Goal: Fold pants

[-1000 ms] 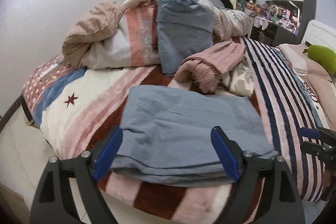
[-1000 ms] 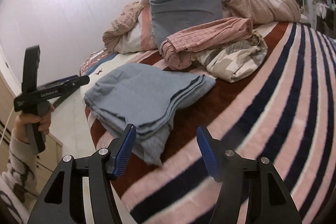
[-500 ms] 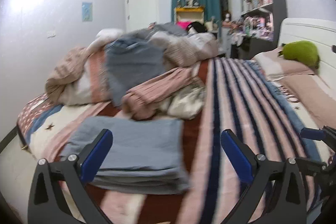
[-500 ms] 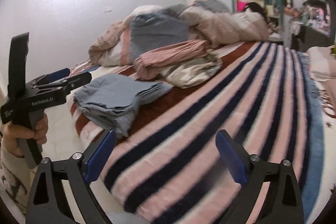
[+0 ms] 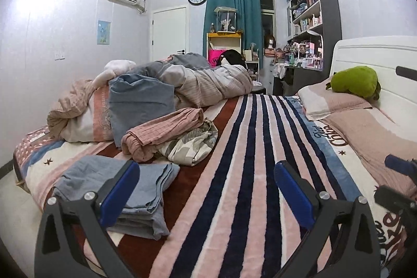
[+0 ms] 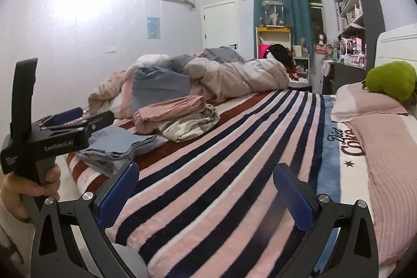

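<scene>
Pants (image 5: 122,189) lie folded into a flat, layered blue-grey stack of soft cloth at the near left edge of the bed (image 5: 234,173), on its plush striped blanket. Left tongs (image 5: 206,189) and right tongs (image 6: 206,189) both gape wide, gripping nothing. Folding looks done; next likely calls for fetching the crumpled pink checked garment (image 5: 161,132).

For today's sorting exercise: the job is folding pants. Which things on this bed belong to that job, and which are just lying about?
Belongs to the job:
folded blue pants
pink checked pants
left hand-held gripper
right hand-held gripper

Just lying about:
green plush toy
pillow
heaped quilt
striped blanket
</scene>
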Motion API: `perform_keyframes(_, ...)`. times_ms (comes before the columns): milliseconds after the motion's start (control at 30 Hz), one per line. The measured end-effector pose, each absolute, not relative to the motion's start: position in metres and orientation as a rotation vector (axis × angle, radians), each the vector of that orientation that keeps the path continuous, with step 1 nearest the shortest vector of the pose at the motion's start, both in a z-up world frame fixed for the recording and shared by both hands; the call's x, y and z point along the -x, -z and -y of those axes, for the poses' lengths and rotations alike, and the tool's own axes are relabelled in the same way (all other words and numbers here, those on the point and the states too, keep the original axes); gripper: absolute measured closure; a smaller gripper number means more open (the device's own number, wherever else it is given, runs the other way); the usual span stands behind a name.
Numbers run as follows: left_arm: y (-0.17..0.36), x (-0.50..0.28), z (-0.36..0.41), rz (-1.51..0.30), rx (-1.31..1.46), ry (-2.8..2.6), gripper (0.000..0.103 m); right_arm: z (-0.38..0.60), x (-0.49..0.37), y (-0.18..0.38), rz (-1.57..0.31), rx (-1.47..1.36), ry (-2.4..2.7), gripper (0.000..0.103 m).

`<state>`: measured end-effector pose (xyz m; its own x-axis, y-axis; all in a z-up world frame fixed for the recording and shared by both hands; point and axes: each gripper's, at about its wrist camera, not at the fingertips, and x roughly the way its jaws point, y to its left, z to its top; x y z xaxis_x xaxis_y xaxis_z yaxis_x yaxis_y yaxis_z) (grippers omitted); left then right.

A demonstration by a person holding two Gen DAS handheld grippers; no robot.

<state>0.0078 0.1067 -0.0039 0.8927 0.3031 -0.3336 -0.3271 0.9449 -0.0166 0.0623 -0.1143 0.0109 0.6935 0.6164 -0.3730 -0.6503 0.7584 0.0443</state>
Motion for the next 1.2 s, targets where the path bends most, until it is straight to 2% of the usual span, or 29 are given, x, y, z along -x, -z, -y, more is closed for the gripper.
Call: perform_keyframes(1200,-0.001,-0.011,-0.105,-0.319,0.044,-0.334,0.001,0.139,-0.068,-0.017,-0.359,0.029,-0.659,0.0)
